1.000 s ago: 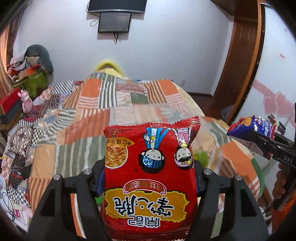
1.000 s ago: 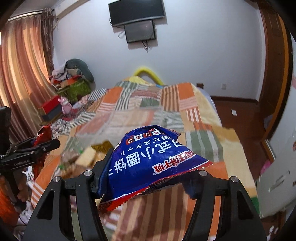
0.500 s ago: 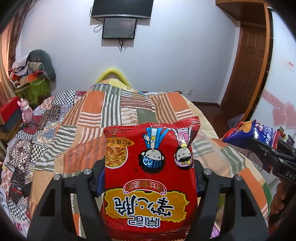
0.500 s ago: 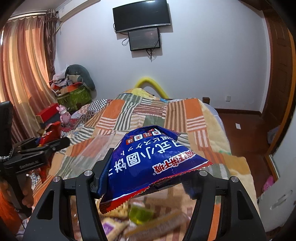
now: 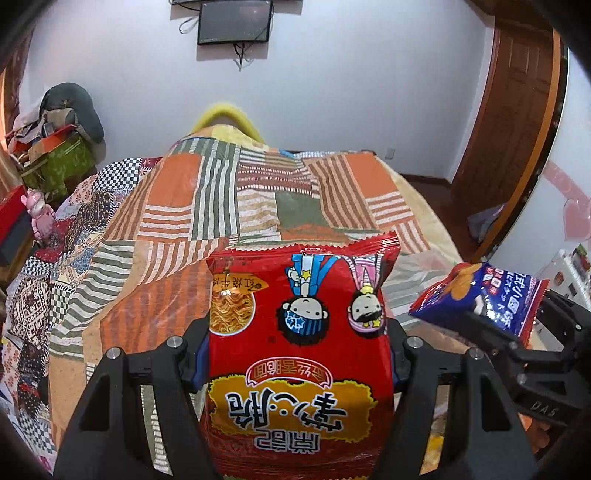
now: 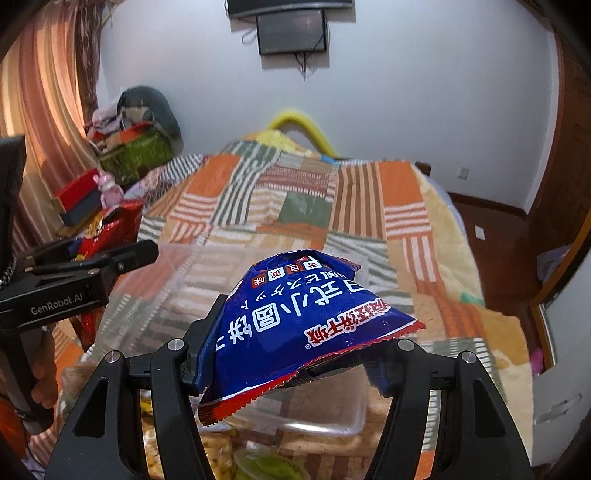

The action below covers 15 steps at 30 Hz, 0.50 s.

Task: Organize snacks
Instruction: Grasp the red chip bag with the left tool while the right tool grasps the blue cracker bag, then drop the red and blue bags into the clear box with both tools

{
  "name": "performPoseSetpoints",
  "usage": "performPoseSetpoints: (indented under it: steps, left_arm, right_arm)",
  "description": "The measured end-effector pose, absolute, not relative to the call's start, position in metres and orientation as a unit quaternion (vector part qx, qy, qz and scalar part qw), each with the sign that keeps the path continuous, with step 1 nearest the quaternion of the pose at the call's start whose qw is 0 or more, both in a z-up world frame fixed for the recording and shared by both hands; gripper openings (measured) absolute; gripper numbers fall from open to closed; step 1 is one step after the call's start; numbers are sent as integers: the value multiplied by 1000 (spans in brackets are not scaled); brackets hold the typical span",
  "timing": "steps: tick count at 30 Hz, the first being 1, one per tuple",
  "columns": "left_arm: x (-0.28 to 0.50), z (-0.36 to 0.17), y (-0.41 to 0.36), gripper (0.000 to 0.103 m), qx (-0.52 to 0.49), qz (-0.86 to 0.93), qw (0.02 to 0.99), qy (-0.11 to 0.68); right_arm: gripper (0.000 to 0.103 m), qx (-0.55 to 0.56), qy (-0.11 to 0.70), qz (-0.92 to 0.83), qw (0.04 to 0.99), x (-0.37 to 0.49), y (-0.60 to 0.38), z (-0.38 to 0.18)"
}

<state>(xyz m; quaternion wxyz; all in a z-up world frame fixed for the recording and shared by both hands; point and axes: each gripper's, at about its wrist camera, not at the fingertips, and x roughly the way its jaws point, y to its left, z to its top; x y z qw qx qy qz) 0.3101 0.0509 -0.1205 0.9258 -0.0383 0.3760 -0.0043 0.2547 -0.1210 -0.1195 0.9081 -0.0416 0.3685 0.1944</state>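
Note:
My left gripper (image 5: 295, 354) is shut on a red noodle snack bag (image 5: 299, 354) with two cartoon faces, held upright above the patchwork bed. My right gripper (image 6: 295, 350) is shut on a blue cracker bag (image 6: 295, 321), held crumpled and tilted. In the left wrist view the blue bag (image 5: 480, 295) and right gripper show at the right. In the right wrist view the red bag (image 6: 107, 236) and left gripper (image 6: 147, 251) show at the left. A clear plastic bin (image 6: 325, 424) lies below the right gripper, with other snacks (image 6: 218, 454) near it.
The bed (image 5: 207, 206) with an orange and green patchwork quilt fills the middle. A green box and clutter (image 5: 55, 155) stand at the far left. A wooden door (image 5: 509, 110) is at the right. A screen (image 5: 234, 22) hangs on the far wall.
Both grippers have risen and tilted upward with their bags still held. They have come closer together. The clear bin now shows under the right gripper.

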Motion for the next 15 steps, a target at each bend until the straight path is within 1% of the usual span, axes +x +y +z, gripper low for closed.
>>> performPoseSetpoints:
  steps: [3,6,8,9,13,15]
  left_arm:
    - [318,-127,47,69,-32,-9,923,384]
    - [322,-133,44,72,-30,-19,919,393]
    - [323,-136,43,78,-31,-21,917,398]
    - [323,-138,43,78,-34,-25,915,401]
    - [315,-132,44,81,-31,-16,921,387]
    - [309,-124,46,84,-34,-11,926,376]
  right_arm:
    - [61,-45,381,196,902,258,-119,-125]
    - [62,-41,392,201,897,263,-119,-128]
    - [63,-39,396,196,896,265,-119,-129]
    - [63,-40,396,195,896,265,-119,-129]
    - [70,-37,393,191,899,262,-124,-122]
    - [71,-36,387,190,902,259,-127,-117]
